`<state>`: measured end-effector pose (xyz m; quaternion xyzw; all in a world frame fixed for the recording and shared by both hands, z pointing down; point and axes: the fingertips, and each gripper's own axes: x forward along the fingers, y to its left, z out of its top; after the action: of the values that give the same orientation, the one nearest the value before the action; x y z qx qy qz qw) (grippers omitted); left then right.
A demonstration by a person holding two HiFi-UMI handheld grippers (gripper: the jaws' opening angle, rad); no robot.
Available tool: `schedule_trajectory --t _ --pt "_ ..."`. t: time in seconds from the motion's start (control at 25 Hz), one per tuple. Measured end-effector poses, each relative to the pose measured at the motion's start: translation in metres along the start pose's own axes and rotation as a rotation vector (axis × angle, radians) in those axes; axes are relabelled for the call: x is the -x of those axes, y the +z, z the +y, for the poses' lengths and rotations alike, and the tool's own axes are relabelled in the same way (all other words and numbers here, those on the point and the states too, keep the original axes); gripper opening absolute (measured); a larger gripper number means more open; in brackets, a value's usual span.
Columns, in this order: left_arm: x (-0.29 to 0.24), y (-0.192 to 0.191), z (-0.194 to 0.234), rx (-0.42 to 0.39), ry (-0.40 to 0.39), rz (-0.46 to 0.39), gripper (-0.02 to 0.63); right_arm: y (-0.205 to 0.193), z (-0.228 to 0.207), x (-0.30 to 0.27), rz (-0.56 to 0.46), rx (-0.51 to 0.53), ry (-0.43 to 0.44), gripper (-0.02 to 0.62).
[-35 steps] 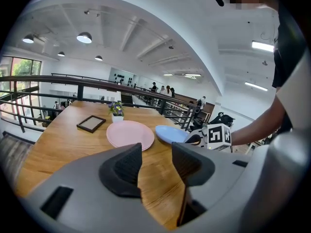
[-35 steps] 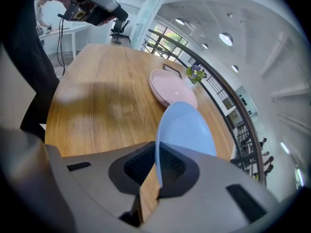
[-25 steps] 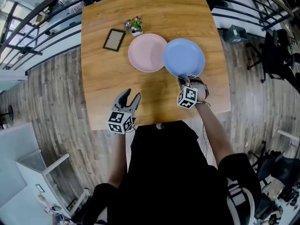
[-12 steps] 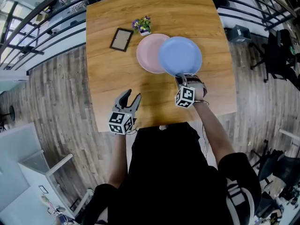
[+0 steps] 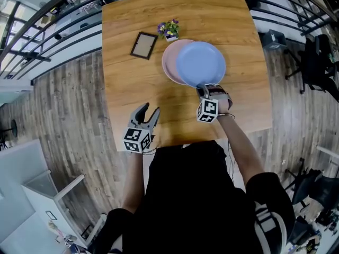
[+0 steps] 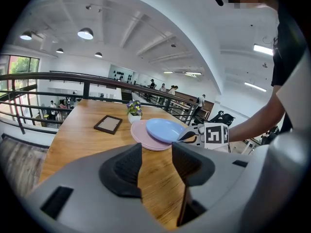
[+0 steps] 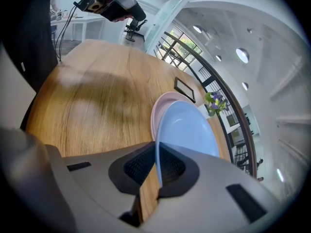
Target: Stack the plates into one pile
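On the table, the bottom plate lies a little behind the middle. The top plate sits over most of it, offset toward the right edge. A plant stands just behind the bottom plate, toward the far edge. A frame lies flat to the left of both. The right gripper is at the top plate's near rim, which sits between its jaws. The left gripper is left of it by the near edge, well apart from the plates.

Head view: bench seen steeply from overhead. Gripper views: taken low, close behind own jaws; blue plate ahead shared by all.
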<state>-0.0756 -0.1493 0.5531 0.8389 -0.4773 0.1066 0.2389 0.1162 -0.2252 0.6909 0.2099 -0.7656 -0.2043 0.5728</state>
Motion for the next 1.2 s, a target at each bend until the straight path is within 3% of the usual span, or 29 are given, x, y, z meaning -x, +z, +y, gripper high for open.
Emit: schedule_trajectory --t 0.52,1.08,1.2 --pt "0.002 -0.005 0.024 0.013 -0.020 0.017 0.212 0.032 0.010 -0.022 0.001 0.036 0.021 0.024" --pt "0.004 -0.008 0.035 0.013 -0.038 0.017 0.212 0.049 0.006 -0.035 0.011 -0.009 -0.004 0.037" --pt "0.007 -0.009 0.037 0.016 -0.035 0.022 0.212 0.051 0.004 -0.035 0.009 -0.041 0.009 0.101"
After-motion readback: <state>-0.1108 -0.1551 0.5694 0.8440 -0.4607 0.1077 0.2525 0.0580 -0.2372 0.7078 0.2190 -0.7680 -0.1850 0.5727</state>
